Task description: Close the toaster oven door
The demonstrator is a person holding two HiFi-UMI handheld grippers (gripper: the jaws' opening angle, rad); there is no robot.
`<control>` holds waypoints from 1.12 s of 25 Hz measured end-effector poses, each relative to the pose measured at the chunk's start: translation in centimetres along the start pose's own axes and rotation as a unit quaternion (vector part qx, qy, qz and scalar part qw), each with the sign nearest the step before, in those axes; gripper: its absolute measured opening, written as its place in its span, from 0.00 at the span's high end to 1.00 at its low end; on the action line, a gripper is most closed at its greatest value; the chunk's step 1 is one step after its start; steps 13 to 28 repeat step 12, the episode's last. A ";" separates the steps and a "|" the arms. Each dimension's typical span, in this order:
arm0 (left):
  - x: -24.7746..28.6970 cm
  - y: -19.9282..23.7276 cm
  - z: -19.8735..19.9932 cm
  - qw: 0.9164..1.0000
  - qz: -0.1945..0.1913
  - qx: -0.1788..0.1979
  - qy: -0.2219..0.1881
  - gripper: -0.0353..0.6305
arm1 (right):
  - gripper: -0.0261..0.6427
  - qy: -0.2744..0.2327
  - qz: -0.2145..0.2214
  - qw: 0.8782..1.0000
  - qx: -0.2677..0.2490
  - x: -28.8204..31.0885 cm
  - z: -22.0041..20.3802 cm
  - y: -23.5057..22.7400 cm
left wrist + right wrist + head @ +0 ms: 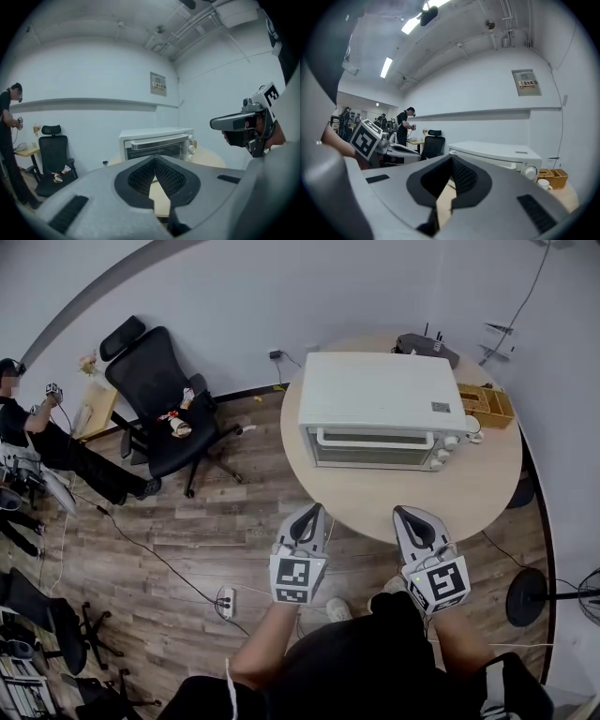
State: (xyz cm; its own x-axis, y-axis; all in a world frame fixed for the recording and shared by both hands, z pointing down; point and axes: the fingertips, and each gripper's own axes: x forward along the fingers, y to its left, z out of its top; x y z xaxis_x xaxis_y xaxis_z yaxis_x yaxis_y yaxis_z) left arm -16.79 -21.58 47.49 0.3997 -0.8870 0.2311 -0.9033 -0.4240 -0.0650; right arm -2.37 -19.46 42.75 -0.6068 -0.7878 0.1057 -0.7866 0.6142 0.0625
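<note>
A white toaster oven [375,409] stands on the round light-wood table [394,507], its glass door [375,450] upright against the front under a white handle bar. My left gripper [307,512] hovers at the table's near edge, left of the oven's front, shut with nothing in it. My right gripper [410,514] is beside it over the same edge, also shut and empty. The left gripper view shows the oven [157,143] straight ahead past the closed tips [154,158], with the right gripper at upper right. In the right gripper view the oven [497,157] sits just beyond the closed tips [451,158].
A wooden box [487,404] and a white mug [472,425] sit right of the oven, a dark device [427,345] behind it. A black office chair [159,399] stands on the wood floor at left, near a person [37,442]. A power strip [226,601] and cables lie on the floor.
</note>
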 end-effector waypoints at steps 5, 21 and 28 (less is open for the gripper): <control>-0.3 0.4 0.0 1.000 0.003 0.001 0.000 0.94 | 0.96 0.004 -0.004 1.000 0.009 0.0 -0.2 0.1; -0.3 0.0 0.3 1.000 -0.008 -0.001 -0.005 0.94 | 0.96 0.003 -0.006 1.000 0.004 0.3 0.1 0.1; -0.3 0.0 0.3 1.000 -0.008 -0.001 -0.005 0.94 | 0.96 0.003 -0.006 1.000 0.004 0.3 0.1 0.1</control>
